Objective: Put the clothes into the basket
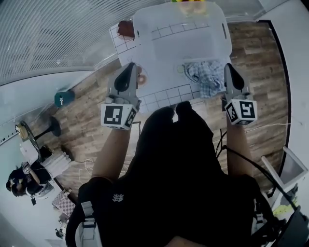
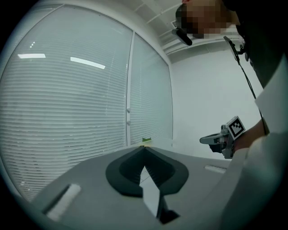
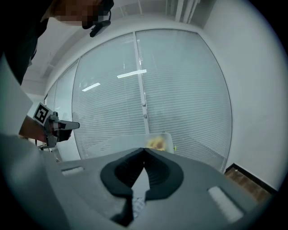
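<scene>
A translucent white basket (image 1: 179,36) stands on the white gridded table (image 1: 166,94) ahead of me. Just in front of it, on the table, lies a crumpled blue-and-white checked garment (image 1: 203,77). My left gripper (image 1: 131,66) hovers at the table's left, beside the basket's near corner, with its jaws meeting at the tip and nothing between them. My right gripper (image 1: 227,66) hangs right next to the garment's right edge, also shut and empty. In the right gripper view the jaws (image 3: 144,150) touch, and the basket (image 3: 130,143) shows beyond them. The left gripper view shows shut jaws (image 2: 145,148).
A reddish-brown thing (image 1: 126,29) lies on the table left of the basket, and something yellow (image 1: 190,4) sits beyond it. White blinds (image 1: 53,34) run along the left. A teal stool (image 1: 64,98) and another person (image 1: 19,181) are on the wooden floor at the lower left.
</scene>
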{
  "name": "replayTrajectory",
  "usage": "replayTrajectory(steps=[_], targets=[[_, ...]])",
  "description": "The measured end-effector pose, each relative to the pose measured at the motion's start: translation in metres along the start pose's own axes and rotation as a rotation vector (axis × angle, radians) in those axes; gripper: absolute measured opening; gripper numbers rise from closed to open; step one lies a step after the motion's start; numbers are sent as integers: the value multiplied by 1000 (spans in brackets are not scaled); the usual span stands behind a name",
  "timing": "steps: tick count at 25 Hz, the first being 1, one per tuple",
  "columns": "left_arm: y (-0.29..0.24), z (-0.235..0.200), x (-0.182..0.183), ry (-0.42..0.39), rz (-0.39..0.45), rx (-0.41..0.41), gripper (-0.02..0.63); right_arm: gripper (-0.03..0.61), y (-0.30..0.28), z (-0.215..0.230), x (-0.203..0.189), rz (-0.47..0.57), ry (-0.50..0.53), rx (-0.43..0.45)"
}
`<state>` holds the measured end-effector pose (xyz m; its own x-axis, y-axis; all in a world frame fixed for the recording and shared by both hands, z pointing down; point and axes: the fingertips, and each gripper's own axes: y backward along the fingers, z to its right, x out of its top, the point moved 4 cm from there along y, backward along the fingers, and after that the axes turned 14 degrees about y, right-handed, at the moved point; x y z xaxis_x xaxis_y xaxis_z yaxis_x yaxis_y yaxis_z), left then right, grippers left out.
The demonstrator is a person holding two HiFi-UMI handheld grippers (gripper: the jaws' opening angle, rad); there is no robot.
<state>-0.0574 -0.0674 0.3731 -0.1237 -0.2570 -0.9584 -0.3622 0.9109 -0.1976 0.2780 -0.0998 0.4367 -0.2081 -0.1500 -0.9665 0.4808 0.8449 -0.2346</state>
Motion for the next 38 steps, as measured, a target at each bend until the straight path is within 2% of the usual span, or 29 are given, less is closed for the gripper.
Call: replayTrajectory(steps=[5,15,21,27,33,38], targets=[[-16,13,-23,-84,-39,-85,6,2,-1,-13,-15,-29,1,0],[-26,25,-88,-34,-107,-202,6,2,6,-37,-57,-92,-14,-31],[-28,20,-117,16,-141,-204,6,2,4,-47,-88,-148,-35,-23],[-37,24,-133,18,-148,-222,6,2,-3,-54,-105,-179,6,-8],[-51,23,-138,11,-157,-223,6,3,-9,-56,-125,-203,-5,11],[-60,13,-142,17,-160,-193,6,57,-15,-54,-143,-238,-20,38]])
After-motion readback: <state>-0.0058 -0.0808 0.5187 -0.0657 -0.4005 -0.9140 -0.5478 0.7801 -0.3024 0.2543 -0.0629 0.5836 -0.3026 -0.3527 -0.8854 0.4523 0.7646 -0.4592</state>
